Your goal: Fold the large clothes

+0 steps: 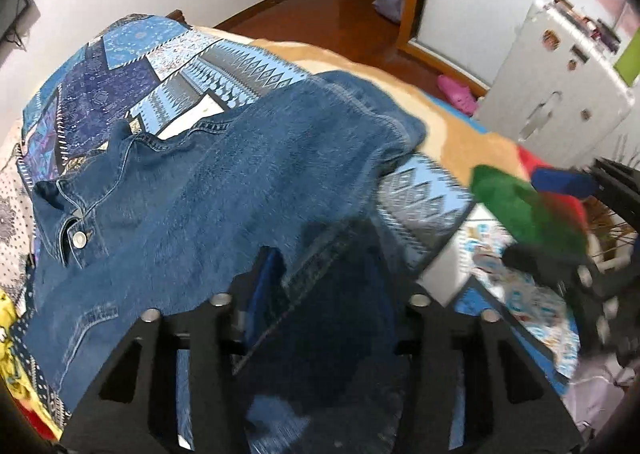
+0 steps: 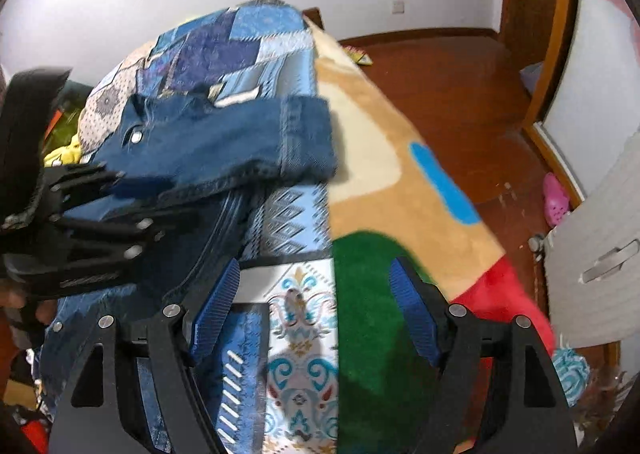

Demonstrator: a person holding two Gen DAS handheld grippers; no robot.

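Note:
A blue denim jacket point(image 1: 208, 189) lies partly folded on the bed; it also shows in the right wrist view point(image 2: 216, 145), collar and snap button to the left. My left gripper point(image 1: 320, 294) is shut on a fold of the jacket's denim, which drapes between and over its fingers. It shows from the side in the right wrist view point(image 2: 120, 189), holding the jacket's near edge. My right gripper point(image 2: 316, 294) is open and empty, its blue pads point(image 2: 216, 310) wide apart above the bed, right of the jacket.
A blue patchwork cover point(image 1: 132, 65) lies on the bed beside a tan, green and red blanket point(image 2: 400, 189). A wooden floor point(image 2: 460, 85), a pink slipper point(image 2: 556, 199) and a white cabinet point(image 1: 560, 93) lie to the right. Yellow cloth point(image 2: 64, 151) sits at the left.

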